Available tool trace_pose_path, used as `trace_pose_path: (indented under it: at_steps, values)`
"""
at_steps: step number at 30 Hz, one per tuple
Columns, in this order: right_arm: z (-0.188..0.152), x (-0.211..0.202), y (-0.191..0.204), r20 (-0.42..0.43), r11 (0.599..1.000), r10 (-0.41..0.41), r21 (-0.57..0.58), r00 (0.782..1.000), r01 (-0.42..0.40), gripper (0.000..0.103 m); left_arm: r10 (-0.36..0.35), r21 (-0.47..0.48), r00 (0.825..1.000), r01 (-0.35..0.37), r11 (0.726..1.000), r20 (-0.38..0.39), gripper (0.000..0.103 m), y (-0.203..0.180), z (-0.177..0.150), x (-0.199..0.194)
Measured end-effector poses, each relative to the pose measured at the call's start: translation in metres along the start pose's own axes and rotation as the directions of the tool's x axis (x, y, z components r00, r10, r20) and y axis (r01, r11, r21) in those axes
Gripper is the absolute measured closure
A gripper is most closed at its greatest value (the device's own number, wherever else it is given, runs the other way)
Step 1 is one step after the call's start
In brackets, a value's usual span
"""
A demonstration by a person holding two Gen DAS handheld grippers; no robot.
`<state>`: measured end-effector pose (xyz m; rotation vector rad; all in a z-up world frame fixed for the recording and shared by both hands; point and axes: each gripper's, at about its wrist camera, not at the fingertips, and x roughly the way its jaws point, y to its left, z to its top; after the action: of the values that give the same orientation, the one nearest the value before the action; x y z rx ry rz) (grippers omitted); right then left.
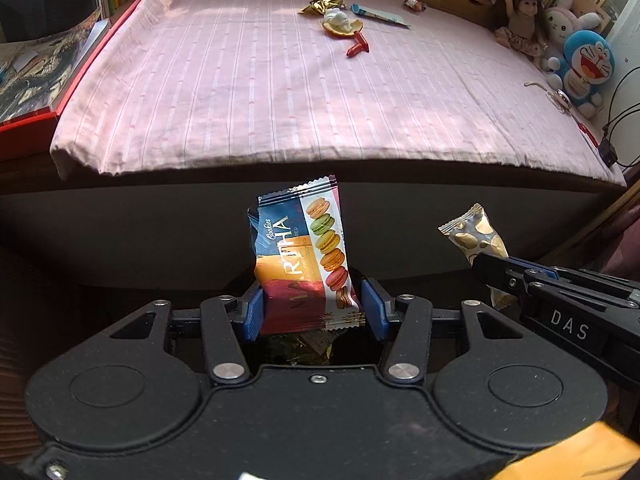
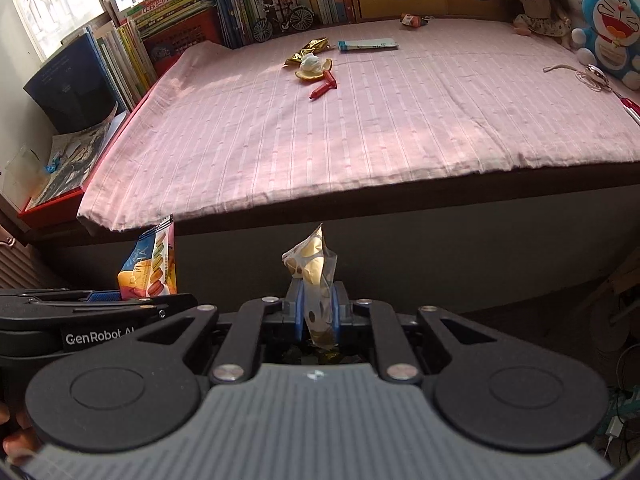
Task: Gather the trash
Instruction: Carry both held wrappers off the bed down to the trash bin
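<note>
Below the pink striped bedsheet's [image 1: 256,92] front edge, the left gripper [image 1: 312,310] is clamping a colourful macaron cookie packet [image 1: 308,256] while the right gripper [image 2: 318,314] is pinching a gold-spotted clear wrapper [image 2: 314,276], both beside each other in open space.

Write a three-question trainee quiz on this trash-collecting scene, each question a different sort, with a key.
1. True or false: the left gripper is empty.
2. What does the right gripper hold? A) red tube B) gold-spotted wrapper C) orange peel
3. Name one piece of trash on the pink bedsheet.

Key: 1. False, it grips the macaron cookie packet. 2. B. 3. The orange peel.
</note>
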<state>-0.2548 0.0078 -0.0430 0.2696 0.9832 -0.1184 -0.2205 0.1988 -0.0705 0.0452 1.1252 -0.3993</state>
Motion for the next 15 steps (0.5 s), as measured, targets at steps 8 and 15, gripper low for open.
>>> trace_pose_path:
  at_steps: [8,15]
  values:
    - [-0.028,0.035,-0.001,-0.066,1.000,-0.002,-0.016,0.998,0.001,0.084,0.007,0.009,0.999,-0.007,1.000,-0.051,0.055,0.012,-0.028,0.045]
    - [-0.057,0.093,-0.009,-0.094,1.000,0.002,-0.029,0.996,-0.005,0.084,0.019,0.006,0.996,-0.018,1.000,-0.087,0.055,0.028,-0.054,0.116]
